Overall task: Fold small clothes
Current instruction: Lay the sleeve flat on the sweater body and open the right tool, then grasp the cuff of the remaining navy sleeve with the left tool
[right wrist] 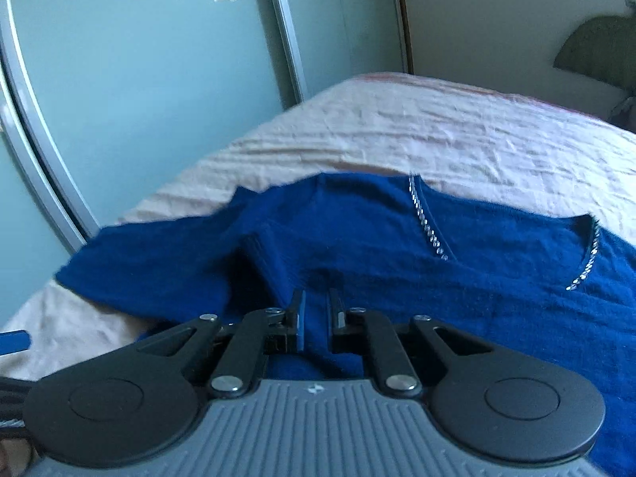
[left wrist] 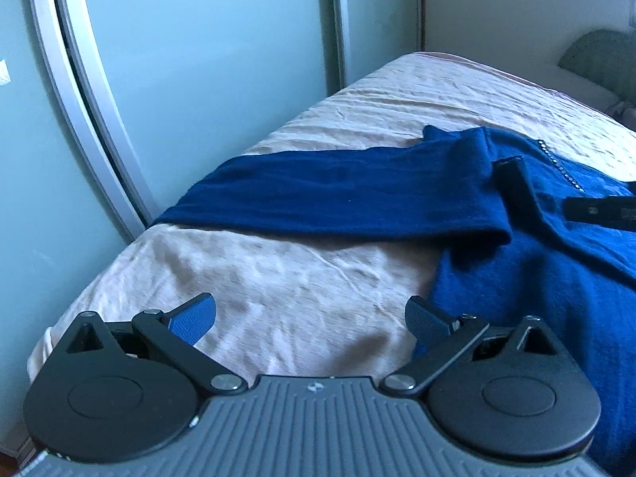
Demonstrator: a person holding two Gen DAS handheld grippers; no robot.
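I have a blue sweater point(right wrist: 357, 246) lying flat on the bed point(right wrist: 457, 135), its left sleeve point(left wrist: 338, 198) stretched out sideways to the bed's edge beside the sliding wardrobe doors point(left wrist: 190, 79). A row of small sparkly stones point(right wrist: 427, 222) trims the neckline.

My left tool point(left wrist: 310, 318) hangs wide open over bare sheet, just beside the sweater's side edge, gripping nothing. My right tool point(right wrist: 317, 314) is drawn nearly shut over the sweater's body, near the armpit; blue knit shows in the thin gap between its fingers, so I judge it is pinching a fold of fabric, though the contact itself is hard to make out.

The knit looks soft, fuzzy and light; I expect it to drape and stretch instead of holding a crease, and drag on the wrinkled sheet. I would take the sleeve near its cuff and keep off the stones.
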